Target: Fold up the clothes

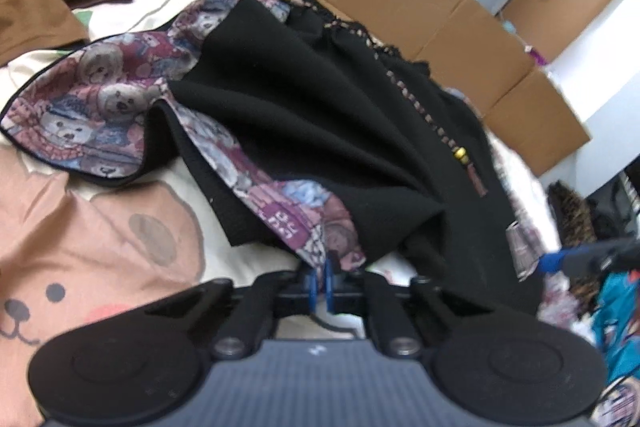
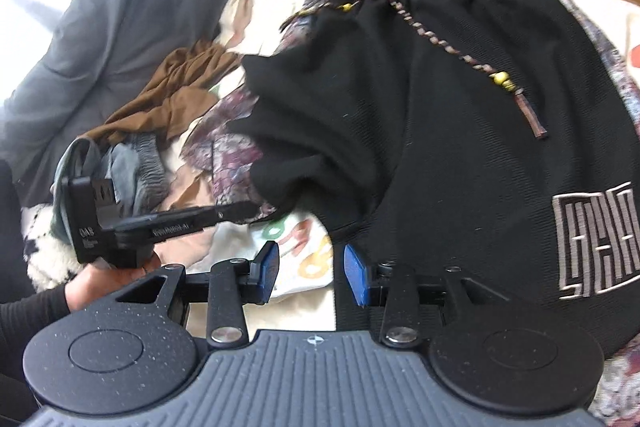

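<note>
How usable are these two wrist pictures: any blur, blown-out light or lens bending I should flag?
Left wrist view: the black shorts and cardboard are smeared by motion blur, the bear bedsheet is soft, and the edges bend as a fisheye does. Right wrist view: sharper, the cord reads clearly, but daylight blows out the upper left corner beside the grey blanket, and the edges curve too.

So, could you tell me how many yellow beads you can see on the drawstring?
2: both sit together on the drawstring, just above its tassel, yellow beads on the black shorts. Others may be hidden.

Shorts [image 2: 460, 115] lie on the bedsheet [image 1: 92, 227], cardboard [image 1: 460, 27] behind them.
</note>
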A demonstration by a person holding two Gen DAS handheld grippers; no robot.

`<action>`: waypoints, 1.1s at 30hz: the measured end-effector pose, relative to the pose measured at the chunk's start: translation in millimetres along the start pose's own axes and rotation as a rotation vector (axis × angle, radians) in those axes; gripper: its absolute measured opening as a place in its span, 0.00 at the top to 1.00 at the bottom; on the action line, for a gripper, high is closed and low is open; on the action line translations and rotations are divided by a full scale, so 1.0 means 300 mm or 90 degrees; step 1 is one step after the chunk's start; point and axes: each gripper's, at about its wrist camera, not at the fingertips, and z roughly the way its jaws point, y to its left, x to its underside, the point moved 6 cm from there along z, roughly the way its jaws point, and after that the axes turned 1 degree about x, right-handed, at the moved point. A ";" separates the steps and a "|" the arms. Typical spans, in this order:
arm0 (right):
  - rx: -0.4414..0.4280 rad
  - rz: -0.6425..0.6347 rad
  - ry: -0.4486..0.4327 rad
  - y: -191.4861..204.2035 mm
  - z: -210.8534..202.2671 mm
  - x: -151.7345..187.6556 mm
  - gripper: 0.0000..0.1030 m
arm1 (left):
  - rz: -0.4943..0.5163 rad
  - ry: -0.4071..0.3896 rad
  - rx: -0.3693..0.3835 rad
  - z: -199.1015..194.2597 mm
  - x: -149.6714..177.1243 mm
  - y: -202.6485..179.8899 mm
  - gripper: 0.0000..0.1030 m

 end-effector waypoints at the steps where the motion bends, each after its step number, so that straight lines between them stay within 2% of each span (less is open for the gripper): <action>1: -0.004 0.001 0.002 0.005 0.008 0.005 0.58 | -0.012 0.000 0.007 -0.017 -0.003 -0.003 0.97; 8: -0.034 -0.007 0.011 0.060 0.039 0.034 0.58 | -0.096 0.009 0.063 -0.102 -0.018 -0.039 0.99; 13: -0.053 0.004 0.018 0.077 0.048 0.055 0.58 | -0.167 0.040 0.107 -0.110 -0.002 -0.068 0.99; 16: -0.057 0.001 0.023 0.080 0.045 0.067 0.58 | -0.189 0.067 0.139 -0.114 0.021 -0.102 0.99; 21: -0.053 0.014 0.018 0.062 0.034 0.069 0.58 | -0.202 0.106 0.163 -0.110 0.065 -0.151 0.99; 25: -0.051 0.024 0.020 0.049 0.032 0.076 0.58 | -0.168 0.112 0.149 -0.100 0.070 -0.169 0.99; 33: -0.059 0.011 0.049 0.073 0.070 0.086 0.58 | -0.164 0.042 0.079 -0.069 -0.017 -0.048 0.99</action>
